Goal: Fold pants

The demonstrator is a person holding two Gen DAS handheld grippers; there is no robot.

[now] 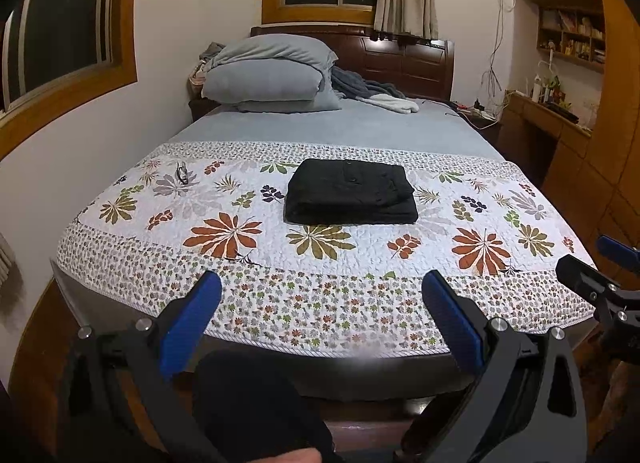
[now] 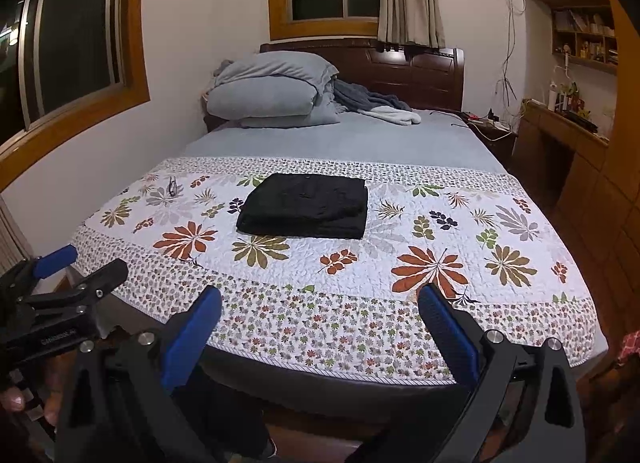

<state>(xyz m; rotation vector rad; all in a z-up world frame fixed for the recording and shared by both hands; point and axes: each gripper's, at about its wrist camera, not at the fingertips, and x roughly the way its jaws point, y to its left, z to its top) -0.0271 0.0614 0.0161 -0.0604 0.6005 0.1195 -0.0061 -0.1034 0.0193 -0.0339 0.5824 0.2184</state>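
Note:
Black pants (image 1: 352,192) lie folded in a neat rectangular stack on the floral quilt (image 1: 280,255), near the middle of the bed; they also show in the right wrist view (image 2: 306,206). My left gripper (image 1: 322,283) is open and empty, held back over the foot edge of the bed, well short of the pants. My right gripper (image 2: 320,299) is open and empty too, beside the left one at the foot of the bed. The right gripper shows at the right edge of the left wrist view (image 1: 600,267), and the left gripper at the left edge of the right wrist view (image 2: 72,267).
Eyeglasses (image 1: 182,172) lie on the quilt at the left. Pillows (image 1: 268,75) and a grey blanket (image 1: 372,93) sit by the wooden headboard (image 1: 408,59). A wall runs along the bed's left side. A wooden desk and shelves (image 1: 560,111) stand to the right.

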